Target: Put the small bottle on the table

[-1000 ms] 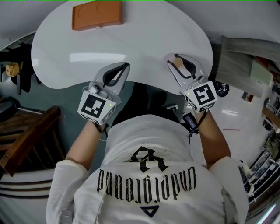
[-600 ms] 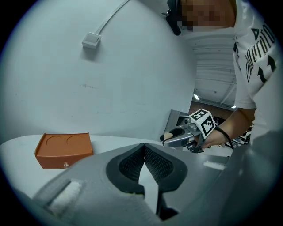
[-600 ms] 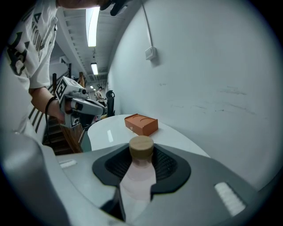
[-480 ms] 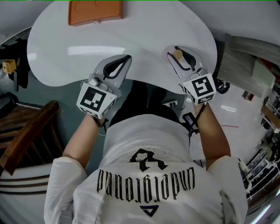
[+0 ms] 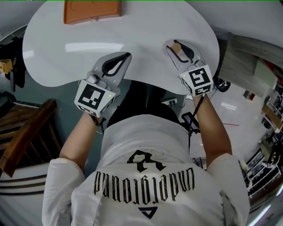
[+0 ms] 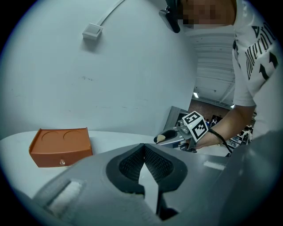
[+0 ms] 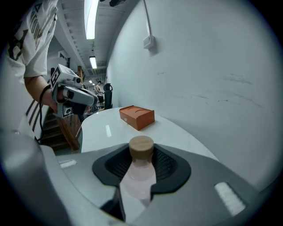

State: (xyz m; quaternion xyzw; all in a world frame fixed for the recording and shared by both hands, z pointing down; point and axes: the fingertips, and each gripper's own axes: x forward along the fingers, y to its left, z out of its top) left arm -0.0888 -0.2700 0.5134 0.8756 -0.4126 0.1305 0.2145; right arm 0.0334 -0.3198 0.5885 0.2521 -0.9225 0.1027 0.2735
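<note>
The small clear bottle [image 7: 139, 176] with a wooden cap [image 5: 176, 46] sits between the jaws of my right gripper [image 7: 141, 152], which is shut on it. In the head view my right gripper [image 5: 175, 44] hangs over the near right part of the white table [image 5: 146, 26]. My left gripper [image 5: 127, 56] is over the table's near edge, shut and holding nothing; its tips meet [image 6: 142, 147]. The left gripper view also shows the right gripper [image 6: 164, 138] with the bottle's cap [image 6: 161, 139] at its tip.
An orange box [image 5: 90, 9] stands at the table's far side, also in the left gripper view [image 6: 61, 145] and the right gripper view [image 7: 137, 117]. Wooden stairs [image 5: 26, 137] lie to the left, a grey cabinet [image 5: 243, 62] to the right. A pale wall rises behind the table.
Both grippers have sunk toward the table and slid a little farther over it. The right one still holds the bottle; the left one stays shut.
</note>
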